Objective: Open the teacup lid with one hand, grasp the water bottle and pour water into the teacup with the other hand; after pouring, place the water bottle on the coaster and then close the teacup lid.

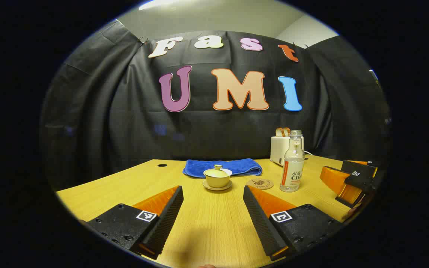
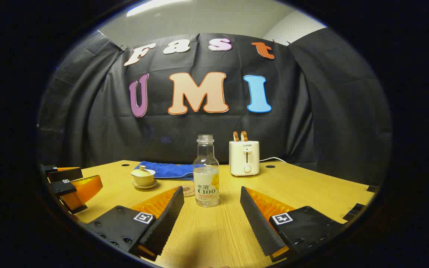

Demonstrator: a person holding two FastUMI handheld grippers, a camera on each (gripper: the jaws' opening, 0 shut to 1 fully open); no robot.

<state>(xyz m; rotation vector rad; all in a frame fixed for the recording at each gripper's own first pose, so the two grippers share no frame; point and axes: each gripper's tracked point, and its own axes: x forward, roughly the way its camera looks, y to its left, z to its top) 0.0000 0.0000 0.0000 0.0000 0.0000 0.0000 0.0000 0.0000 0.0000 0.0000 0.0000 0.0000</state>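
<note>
In the left gripper view, the left gripper [image 1: 213, 208] has its fingers wide apart with nothing between them, and the teacup [image 1: 217, 178] with its lid [image 1: 218, 170] on sits straight ahead, the coaster [image 1: 260, 184] and water bottle [image 1: 292, 162] off to its right. In the right gripper view, the right gripper [image 2: 212, 210] is spread wide too, the teacup ahead to its left and the bottle standing just ahead between its fingers, not touching them

teacup [image 1: 217, 178] before towel [image 1: 222, 167], coaster [image 1: 260, 184] between teacup and bottle [image 1: 292, 162], toaster [image 1: 280, 149] behind
</note>
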